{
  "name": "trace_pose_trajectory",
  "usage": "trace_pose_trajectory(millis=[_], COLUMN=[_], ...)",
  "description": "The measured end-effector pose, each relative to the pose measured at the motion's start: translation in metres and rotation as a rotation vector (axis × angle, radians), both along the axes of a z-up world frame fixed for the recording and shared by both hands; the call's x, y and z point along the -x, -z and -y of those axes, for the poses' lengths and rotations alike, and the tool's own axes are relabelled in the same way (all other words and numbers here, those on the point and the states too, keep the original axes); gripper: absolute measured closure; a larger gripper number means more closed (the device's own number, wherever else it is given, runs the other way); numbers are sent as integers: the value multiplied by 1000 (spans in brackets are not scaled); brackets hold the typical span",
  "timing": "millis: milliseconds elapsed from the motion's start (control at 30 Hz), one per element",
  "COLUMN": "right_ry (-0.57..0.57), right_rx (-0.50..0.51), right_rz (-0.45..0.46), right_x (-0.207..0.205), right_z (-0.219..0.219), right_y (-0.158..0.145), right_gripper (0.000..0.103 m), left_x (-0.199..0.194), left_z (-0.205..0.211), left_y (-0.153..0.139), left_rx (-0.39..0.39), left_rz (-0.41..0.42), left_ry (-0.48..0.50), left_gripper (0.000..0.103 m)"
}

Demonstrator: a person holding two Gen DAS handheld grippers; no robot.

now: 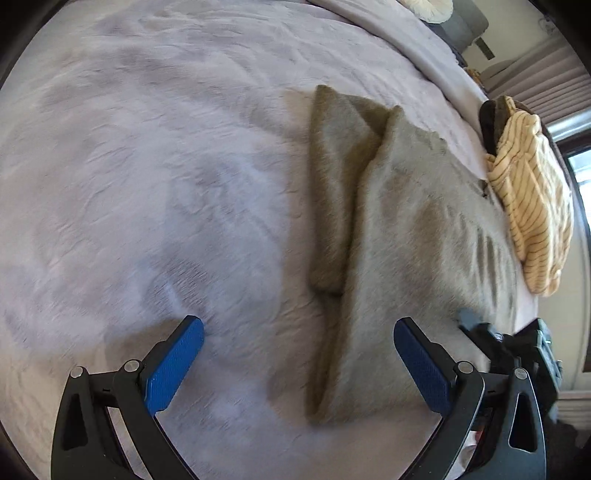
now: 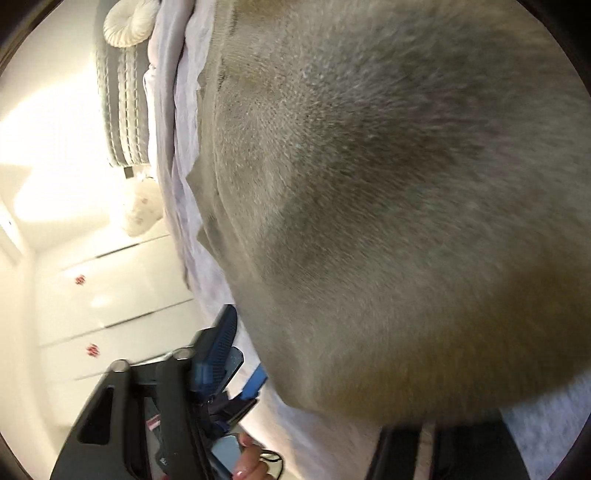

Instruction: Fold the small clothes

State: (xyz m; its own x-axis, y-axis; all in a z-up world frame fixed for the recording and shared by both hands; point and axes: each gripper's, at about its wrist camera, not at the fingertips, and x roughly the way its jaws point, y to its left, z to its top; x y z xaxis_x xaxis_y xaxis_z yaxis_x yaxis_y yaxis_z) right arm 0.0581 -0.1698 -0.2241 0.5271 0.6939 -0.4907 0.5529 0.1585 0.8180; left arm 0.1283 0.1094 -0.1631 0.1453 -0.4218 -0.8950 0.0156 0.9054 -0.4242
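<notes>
An olive-grey fuzzy garment (image 1: pixel 399 229) lies on the lavender bedspread (image 1: pixel 147 166), with one long strip folded over its left side. My left gripper (image 1: pixel 298 350) is open and empty, hovering above the garment's near end, its blue pads (image 1: pixel 173 365) spread wide. The right gripper's black body (image 1: pixel 517 350) shows at the garment's right edge. In the right wrist view the same garment (image 2: pixel 388 203) fills the frame very close. The right gripper's left blue pad (image 2: pixel 221 339) shows beside the cloth; its other finger is hidden by the garment.
A cream striped garment (image 1: pixel 532 199) is bunched at the bed's right edge over a dark item (image 1: pixel 493 122). A round cream cushion (image 2: pixel 129 22) and a grey headboard (image 2: pixel 122 110) lie at the bed's head. White wardrobe doors (image 2: pixel 110 295) stand beyond the bed.
</notes>
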Motion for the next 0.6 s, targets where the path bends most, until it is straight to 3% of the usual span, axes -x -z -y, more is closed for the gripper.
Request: trace_pose_trajectory(millis=[33,167,267,333,467,533,600], right_ry=[-10,-49,-86,-120,-203,-261,-331], right_rx=[-12,-45,-38,-16,33,29,45], right_rz=[5,114,196,226,224,183,115], right_x=[-2,-6,-12,-17,-20,-15,-7], right_z=[1,8,14,18,16,13,12], right_y=[0,-22,-47,-60,-63,-55,-47], right_gripper=[94,94,94,94,94,94,90], left_x=[-2,-14,-37,-48,-67,-72,-73], left_z=[2,10,21,33,67,88,105], left_y=[-1,0,11,19,20,13,9], left_rx=[29,160,324,374,498,488,394], left_rz=[-3,-17,-84,-120,-146,-131,-97], left_ry=[1,-5,4,5,45,83,132], left_gripper=[0,0,0,0,0,1,33])
